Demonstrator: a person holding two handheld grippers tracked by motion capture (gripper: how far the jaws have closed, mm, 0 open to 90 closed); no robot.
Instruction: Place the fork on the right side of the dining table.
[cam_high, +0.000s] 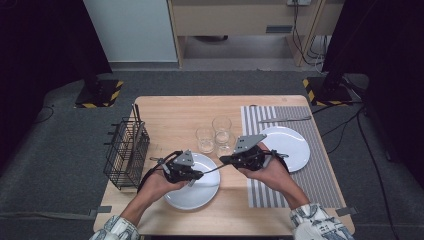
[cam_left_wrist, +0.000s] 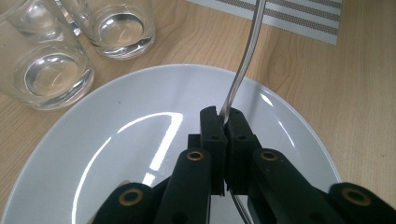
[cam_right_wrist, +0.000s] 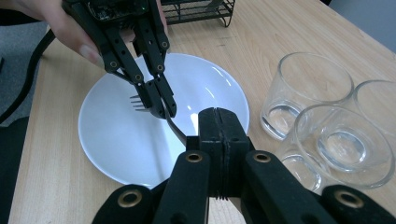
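A metal fork (cam_high: 212, 169) hangs level above the near white plate (cam_high: 200, 194), held from both ends. My left gripper (cam_high: 197, 175) is shut on its neck just behind the tines. In the left gripper view the jaws (cam_left_wrist: 223, 117) pinch the fork (cam_left_wrist: 243, 60), whose handle runs up and away over the plate (cam_left_wrist: 116, 140). My right gripper (cam_high: 223, 160) is shut on the handle end. In the right gripper view its closed jaws (cam_right_wrist: 219, 122) hold the fork (cam_right_wrist: 173, 128), while the left gripper (cam_right_wrist: 158, 100) clamps it over the plate (cam_right_wrist: 112, 140).
Three empty glasses (cam_high: 215, 136) stand just behind the near plate. A second white plate (cam_high: 292, 147) sits on a striped placemat (cam_high: 322, 172) at the right, with a piece of cutlery (cam_high: 285, 119) beyond it. A black wire basket (cam_high: 126, 152) stands at the left edge.
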